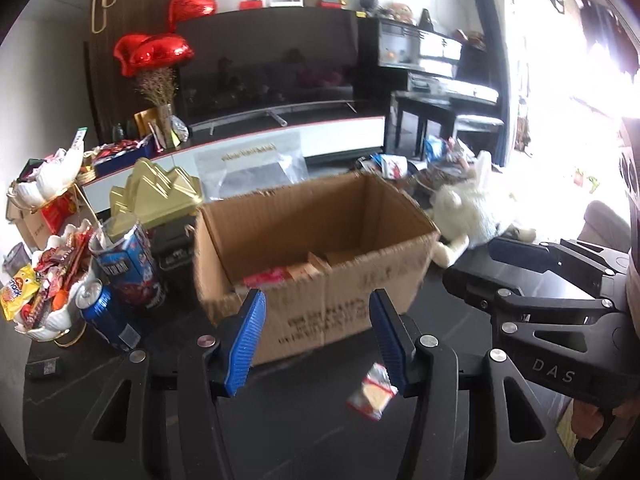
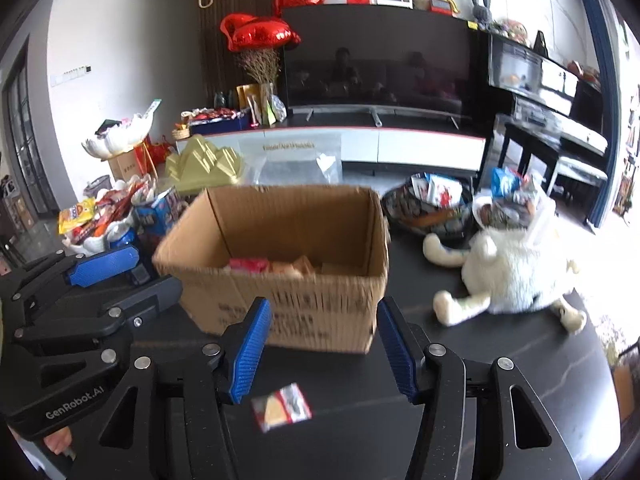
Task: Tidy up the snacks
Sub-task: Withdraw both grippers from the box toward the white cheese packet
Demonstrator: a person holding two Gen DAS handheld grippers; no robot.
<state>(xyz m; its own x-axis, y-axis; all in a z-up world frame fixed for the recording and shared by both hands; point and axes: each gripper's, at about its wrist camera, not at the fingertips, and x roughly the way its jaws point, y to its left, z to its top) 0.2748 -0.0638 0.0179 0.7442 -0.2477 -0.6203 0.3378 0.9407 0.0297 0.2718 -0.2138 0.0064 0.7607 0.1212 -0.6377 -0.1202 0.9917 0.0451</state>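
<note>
Both grippers, left gripper (image 1: 318,336) and right gripper (image 2: 324,344), stand with jaws apart, gripping nothing. Each view shows a small snack packet (image 1: 372,392) (image 2: 282,402) on the dark table (image 1: 304,432) before the cardboard box (image 1: 316,240). Only the right view shows the whole plush toy (image 2: 512,272); snack bowl (image 1: 44,292) and cans (image 1: 104,312) stand left.

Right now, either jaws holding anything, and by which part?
Nothing held. Left gripper and right gripper both stand open; a small snack packet lies loose on the table, ungripped.
</note>
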